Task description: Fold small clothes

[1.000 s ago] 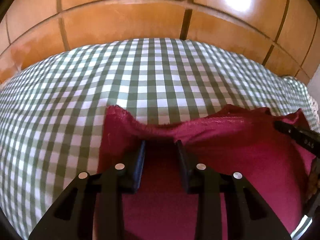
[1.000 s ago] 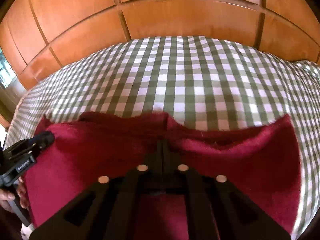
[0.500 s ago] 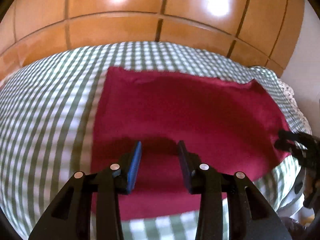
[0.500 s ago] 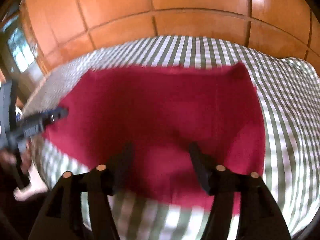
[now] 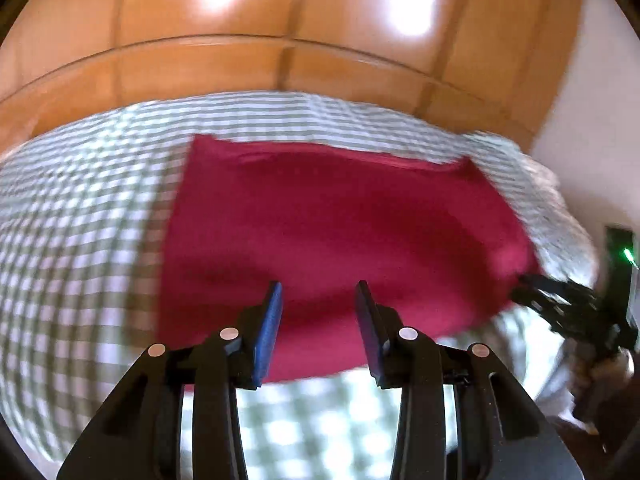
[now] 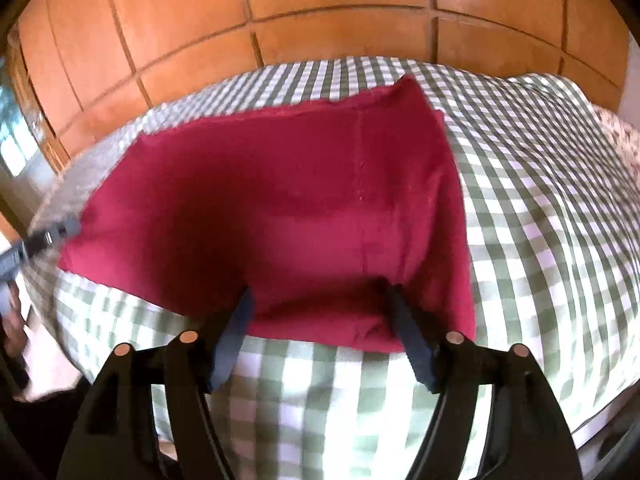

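A dark red cloth point(image 5: 332, 232) lies flat, folded over, on the green-and-white checked tablecloth point(image 5: 80, 216). It also shows in the right wrist view point(image 6: 280, 208). My left gripper point(image 5: 319, 294) is open and empty above the cloth's near edge. My right gripper point(image 6: 318, 294) is open and empty above the cloth's near right part. The right gripper's tips point(image 5: 532, 286) show at the cloth's right corner in the left wrist view. The left gripper point(image 6: 60, 230) shows blurred at the cloth's left corner in the right wrist view.
Wooden panelled wall point(image 5: 280, 40) stands behind the table. The checked tablecloth point(image 6: 540, 200) extends to the right of the cloth. A floral patterned fabric point(image 6: 624, 144) lies at the far right edge. The table's front edge is just below both grippers.
Both grippers let go of the red cloth's edge after laying it forward, opened, and pulled back toward the table's front. The cloth now lies flat.
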The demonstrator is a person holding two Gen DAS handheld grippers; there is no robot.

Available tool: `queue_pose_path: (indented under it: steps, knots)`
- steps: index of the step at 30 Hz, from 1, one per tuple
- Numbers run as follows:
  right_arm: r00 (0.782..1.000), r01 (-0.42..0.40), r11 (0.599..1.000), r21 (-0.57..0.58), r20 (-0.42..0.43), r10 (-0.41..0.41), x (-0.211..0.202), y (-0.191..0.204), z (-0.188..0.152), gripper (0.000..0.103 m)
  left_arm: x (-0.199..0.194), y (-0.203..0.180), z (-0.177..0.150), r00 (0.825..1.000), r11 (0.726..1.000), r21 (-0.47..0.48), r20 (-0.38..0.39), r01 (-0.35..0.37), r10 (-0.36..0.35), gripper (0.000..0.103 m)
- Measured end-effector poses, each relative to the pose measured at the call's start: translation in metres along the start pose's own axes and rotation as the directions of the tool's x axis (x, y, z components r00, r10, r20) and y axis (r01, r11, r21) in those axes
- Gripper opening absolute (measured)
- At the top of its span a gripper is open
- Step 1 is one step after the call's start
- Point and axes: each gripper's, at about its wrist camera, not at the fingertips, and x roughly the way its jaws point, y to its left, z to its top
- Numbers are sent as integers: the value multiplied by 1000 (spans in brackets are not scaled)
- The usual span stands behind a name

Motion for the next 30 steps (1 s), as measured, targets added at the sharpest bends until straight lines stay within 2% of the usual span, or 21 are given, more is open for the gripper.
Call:
queue_pose_path:
  steps: [1, 4, 6, 9, 13, 17, 18, 20, 24, 28, 30]
  knots:
    - [1000, 6, 1000, 4, 5, -6, 0, -1, 0, 75, 4, -13, -2, 1000, 999, 34, -9, 30, -29, 36]
    - [999, 39, 998, 40, -27, -38, 8, -9, -6, 76, 25, -33, -11, 997, 996, 79, -74, 42, -36, 39]
    - [998, 34, 998, 47, -45, -32, 14, -14, -12, 76, 45, -39, -23, 993, 995, 95, -121, 13, -2, 39]
    - [999, 39, 999, 28, -22, -39, 18, -13, -19, 76, 49, -42, -35, 995, 990, 138, -94, -21, 35, 39]
    - [998, 65, 998, 14, -16, -64, 19, -7, -20, 81, 39, -34, -30, 995, 997, 71, -99, -17, 24, 39]
    - [996, 86, 996, -6, -17, -86, 20, -4, -20, 83, 16, -24, -19, 992, 992, 21, -43, -121, 121, 40]
    - [996, 89, 996, -9, -16, -89, 20, -4, -21, 83, 11, -20, -18, 989, 989, 9, -32, -146, 147, 47]
    - [996, 93, 996, -11, -15, -93, 21, -4, -21, 85, 3, -9, -15, 978, 978, -14, -14, -208, 208, 52]
    - [994, 108, 994, -19, -13, -109, 22, -1, -20, 88, -11, 11, -14, 952, 952, -41, -2, -305, 305, 52]
    - [994, 110, 994, -22, -12, -111, 23, -2, -20, 89, -21, 29, -15, 935, 933, -67, 3, -355, 356, 52]
    - [994, 111, 994, -22, -11, -111, 23, -2, -20, 89, -23, 34, -16, 931, 928, -79, -2, -363, 364, 52]
